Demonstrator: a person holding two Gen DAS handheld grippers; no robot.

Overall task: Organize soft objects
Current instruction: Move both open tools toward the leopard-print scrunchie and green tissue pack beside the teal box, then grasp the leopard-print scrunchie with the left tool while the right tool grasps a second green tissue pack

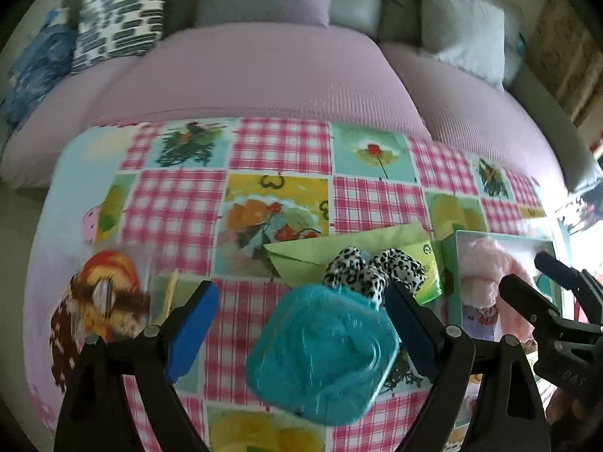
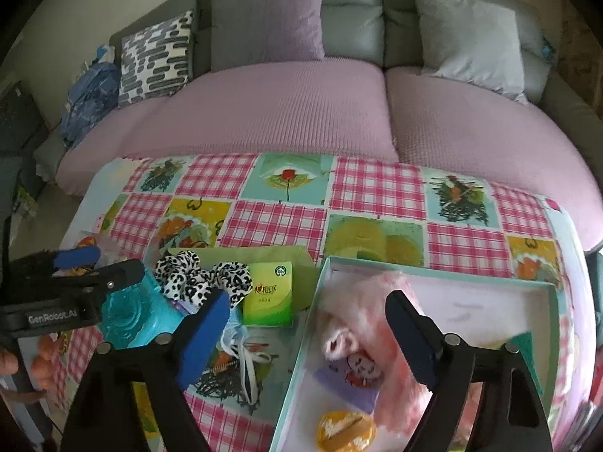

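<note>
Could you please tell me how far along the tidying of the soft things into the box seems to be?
Partly done. The pink fluffy item already lies in the box, with the right gripper open above it. The left gripper is open around the teal fuzzy item, not clamped. The leopard-print piece remains on the table.

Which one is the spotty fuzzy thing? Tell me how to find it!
Look at the checked tablecloth in front of the purple sofa. Near its front edge lies a green envelope, and on it sits the leopard-print scrunchie. It is the only black-and-white spotted thing, between the fluffy teal pouch and the green tissue pack.
</note>
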